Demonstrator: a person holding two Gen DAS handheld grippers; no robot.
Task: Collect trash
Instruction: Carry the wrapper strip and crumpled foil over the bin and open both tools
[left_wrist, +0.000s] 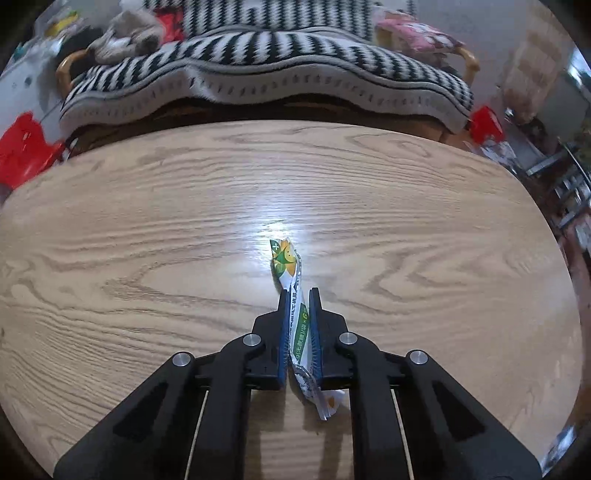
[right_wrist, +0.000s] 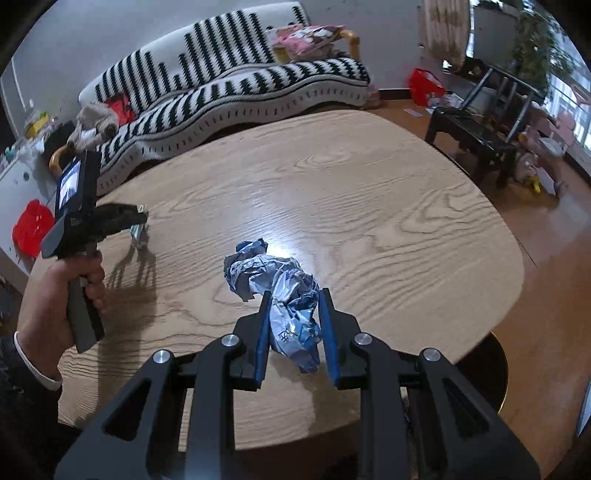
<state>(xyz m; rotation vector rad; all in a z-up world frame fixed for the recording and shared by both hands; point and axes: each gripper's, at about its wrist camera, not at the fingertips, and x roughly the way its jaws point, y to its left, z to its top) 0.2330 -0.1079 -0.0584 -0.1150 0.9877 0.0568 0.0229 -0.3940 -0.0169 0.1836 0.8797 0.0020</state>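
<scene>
Left wrist view: the left gripper (left_wrist: 299, 295) points forward and steeply down at the wooden table (left_wrist: 147, 240). Its jaws are clamped on a narrow green-and-white wrapper (left_wrist: 291, 280), pinched flat between the blue pads (left_wrist: 283, 332). The wrapper's front end sticks out past the fingertips toward the bright glare patch on the tabletop; its crumpled rear end hangs out behind the pads. Whether the front end touches the wood cannot be told. Beyond the table's far edge: a black-and-white striped sofa (left_wrist: 258, 62), with a red plastic item (left_wrist: 22, 151) at far left.

Right wrist view: the right gripper (right_wrist: 295, 295) is tilted down over the near part of the same table (right_wrist: 406, 221). Jaws partly closed, gripping a crumpled blue-and-white paper wad (right_wrist: 288, 306); both pads press its sides, and the larger bulk bulges forward and left of the fingertips. Whether the wad rests on the table or is lifted off it cannot be told.

At left in this view, the person's left hand (right_wrist: 62, 291) is wrapped around the handle of the left gripper (right_wrist: 138, 230), fingers curled on the grip, a white cuff under a dark sleeve (right_wrist: 22, 373) at the wrist. That gripper's fingers angle down toward the table's left edge with the wrapper (right_wrist: 138, 234) a small pale shape at their tips, casting a shadow on the wood. The two grippers are well apart.
</scene>
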